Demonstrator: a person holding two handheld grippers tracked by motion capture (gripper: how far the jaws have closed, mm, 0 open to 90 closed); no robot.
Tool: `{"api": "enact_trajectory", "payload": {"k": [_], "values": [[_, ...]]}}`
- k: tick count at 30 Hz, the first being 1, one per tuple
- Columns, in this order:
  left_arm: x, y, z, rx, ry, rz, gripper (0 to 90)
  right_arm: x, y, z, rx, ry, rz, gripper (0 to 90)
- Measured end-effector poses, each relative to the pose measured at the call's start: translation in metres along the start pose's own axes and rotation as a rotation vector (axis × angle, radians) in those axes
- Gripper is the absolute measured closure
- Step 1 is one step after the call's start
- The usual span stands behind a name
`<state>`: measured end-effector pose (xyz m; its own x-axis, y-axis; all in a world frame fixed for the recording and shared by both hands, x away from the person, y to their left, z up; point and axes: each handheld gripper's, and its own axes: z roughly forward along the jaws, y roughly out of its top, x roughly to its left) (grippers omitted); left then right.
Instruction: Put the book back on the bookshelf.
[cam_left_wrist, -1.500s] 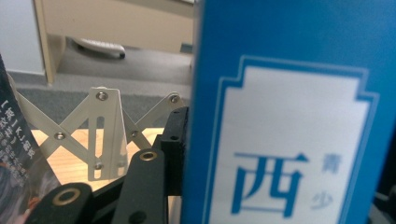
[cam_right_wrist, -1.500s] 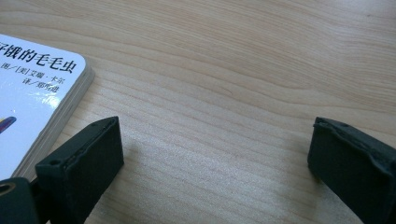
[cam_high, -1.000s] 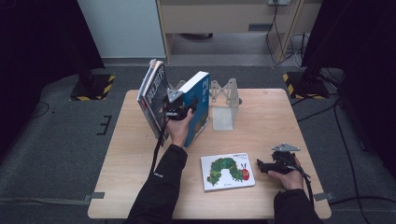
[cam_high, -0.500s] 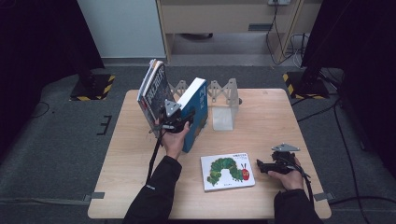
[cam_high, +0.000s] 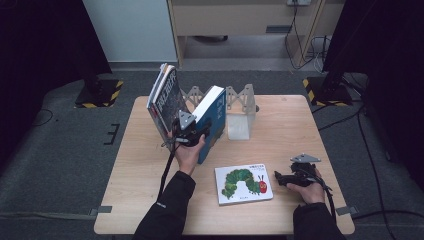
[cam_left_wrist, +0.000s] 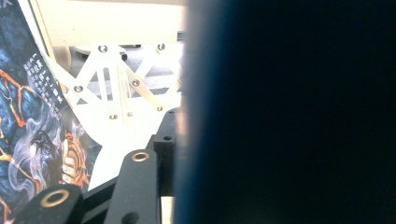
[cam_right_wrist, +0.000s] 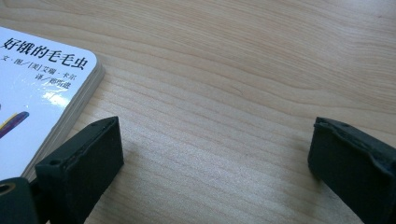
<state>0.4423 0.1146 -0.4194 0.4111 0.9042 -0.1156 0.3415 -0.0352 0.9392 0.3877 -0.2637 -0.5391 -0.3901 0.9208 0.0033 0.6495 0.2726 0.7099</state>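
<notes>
A thick blue book (cam_high: 214, 114) stands on its edge on the wooden table (cam_high: 150, 200), tilted left, and my left gripper (cam_high: 192, 132) is shut on its lower cover. In the left gripper view the blue book (cam_left_wrist: 289, 112) is a dark blur across the right side. Two books with dark illustrated covers (cam_high: 166, 99) lean just left of it; the nearer cover (cam_left_wrist: 28, 116) is close by. A caterpillar picture book (cam_high: 243, 183) lies flat near the front. My right gripper (cam_high: 278, 179) rests open on the table just right of it, with the book's corner (cam_right_wrist: 42, 74) beside the left jaw.
A white folding book rack (cam_high: 240, 112) stands behind and right of the blue book, and its lattice (cam_left_wrist: 119, 93) is visible past the left jaw. Bare table (cam_right_wrist: 224, 84) lies between the right gripper's jaws. Dark floor, cables and stand feet surround the table.
The left hand has come down and slightly toward me with the blue book, which now stands closer to the leaning books. The right gripper has not moved.
</notes>
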Motion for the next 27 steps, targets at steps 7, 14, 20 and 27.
{"api": "enact_trajectory", "payload": {"k": [7, 14, 20, 27], "values": [[-0.005, -0.002, 0.002, -0.026, 0.06, 0.001, 58.4, 0.0, 0.0, 0.0, 0.0, 0.001, -0.001, 3.3], [-0.009, -0.003, 0.009, -0.043, 0.074, 0.002, 58.6, 0.0, 0.0, 0.0, 0.0, 0.003, -0.007, 3.3], [-0.013, -0.002, 0.018, -0.059, 0.097, 0.006, 58.8, 0.0, 0.001, 0.001, -0.001, 0.004, -0.007, 3.3], [-0.016, 0.001, 0.03, -0.066, 0.133, 0.011, 59.1, 0.0, 0.001, 0.001, -0.001, 0.005, -0.007, 3.3]]}}
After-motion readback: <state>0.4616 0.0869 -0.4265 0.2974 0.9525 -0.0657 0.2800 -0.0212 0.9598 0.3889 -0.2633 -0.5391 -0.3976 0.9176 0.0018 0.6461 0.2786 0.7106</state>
